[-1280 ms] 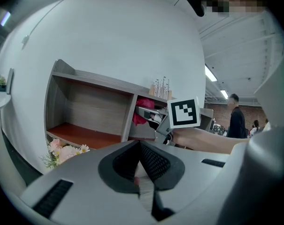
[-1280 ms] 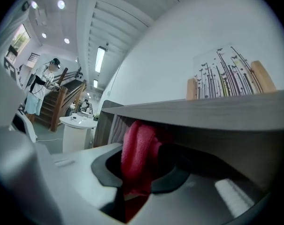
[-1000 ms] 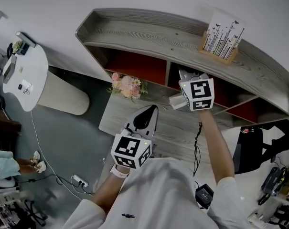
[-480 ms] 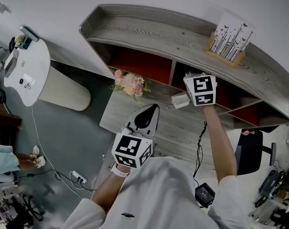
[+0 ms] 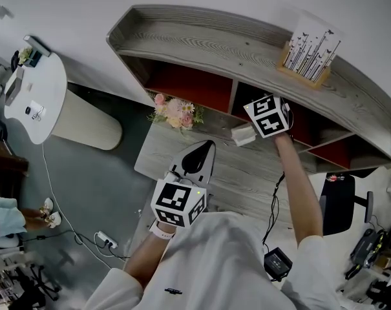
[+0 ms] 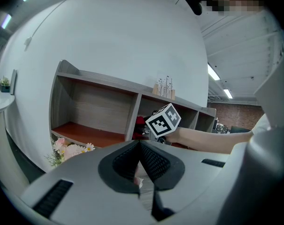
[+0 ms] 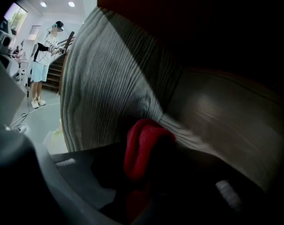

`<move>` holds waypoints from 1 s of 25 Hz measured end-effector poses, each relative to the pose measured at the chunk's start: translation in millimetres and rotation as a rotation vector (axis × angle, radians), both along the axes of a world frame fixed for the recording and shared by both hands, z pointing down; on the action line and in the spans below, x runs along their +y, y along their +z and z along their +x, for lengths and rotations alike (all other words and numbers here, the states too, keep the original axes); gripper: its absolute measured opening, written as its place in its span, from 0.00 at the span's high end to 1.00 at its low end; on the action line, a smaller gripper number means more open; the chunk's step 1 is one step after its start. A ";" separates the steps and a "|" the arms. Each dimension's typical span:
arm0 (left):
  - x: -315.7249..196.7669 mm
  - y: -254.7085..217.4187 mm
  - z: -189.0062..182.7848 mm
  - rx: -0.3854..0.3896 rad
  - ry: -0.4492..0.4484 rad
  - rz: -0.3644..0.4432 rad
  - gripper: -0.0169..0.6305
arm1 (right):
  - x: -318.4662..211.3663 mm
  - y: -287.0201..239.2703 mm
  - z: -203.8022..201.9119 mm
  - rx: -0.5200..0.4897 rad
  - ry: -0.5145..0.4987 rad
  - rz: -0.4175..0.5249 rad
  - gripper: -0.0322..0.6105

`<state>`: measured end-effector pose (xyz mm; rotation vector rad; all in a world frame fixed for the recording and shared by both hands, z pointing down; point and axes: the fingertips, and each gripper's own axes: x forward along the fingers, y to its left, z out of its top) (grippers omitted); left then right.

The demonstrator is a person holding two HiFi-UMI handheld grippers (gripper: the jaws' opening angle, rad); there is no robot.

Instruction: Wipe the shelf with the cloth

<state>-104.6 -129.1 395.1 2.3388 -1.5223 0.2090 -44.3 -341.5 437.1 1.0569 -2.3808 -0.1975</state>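
The grey wooden shelf [image 5: 201, 41] with red-floored compartments stands against the wall. My right gripper [image 5: 274, 106] reaches into the middle compartment, and only its marker cube shows in the head view. It is shut on a red cloth [image 7: 142, 146], bunched between the jaws close to the compartment's grey side wall [image 7: 109, 88]. Whether the cloth touches the wood I cannot tell. My left gripper [image 5: 205, 148] hangs low near my body over the desk, shut with nothing in it [image 6: 139, 159]. The left gripper view also shows the right gripper's cube [image 6: 163, 121] at the shelf [image 6: 95, 111].
A bunch of pink flowers [image 5: 174, 115] stands under the shelf's left compartment. A card holder [image 5: 309, 44] sits on the top board. A small white box [image 5: 243, 134] and a black cable [image 5: 271, 192] lie on the desk [image 5: 234, 173]. A round white table [image 5: 33, 99] stands at left.
My right gripper has shifted slightly up and deeper into the middle compartment with the cloth, and its cube has tilted. The left gripper has stayed put.
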 end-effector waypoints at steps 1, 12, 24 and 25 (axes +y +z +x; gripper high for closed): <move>0.4 -0.1 -0.9 0.000 -0.001 0.000 0.96 | -0.2 2.4 -0.3 0.007 -0.005 -0.010 0.83; 5.2 -4.3 -7.0 -0.001 -0.007 0.010 0.96 | -4.0 31.5 6.9 0.205 -0.001 -0.048 0.81; 3.5 -3.3 5.1 0.018 0.054 0.011 0.96 | 2.6 34.0 85.0 0.083 0.272 -0.166 0.81; 3.0 -3.1 7.7 0.020 0.064 0.010 0.96 | 3.9 33.4 94.1 0.064 0.306 -0.174 0.81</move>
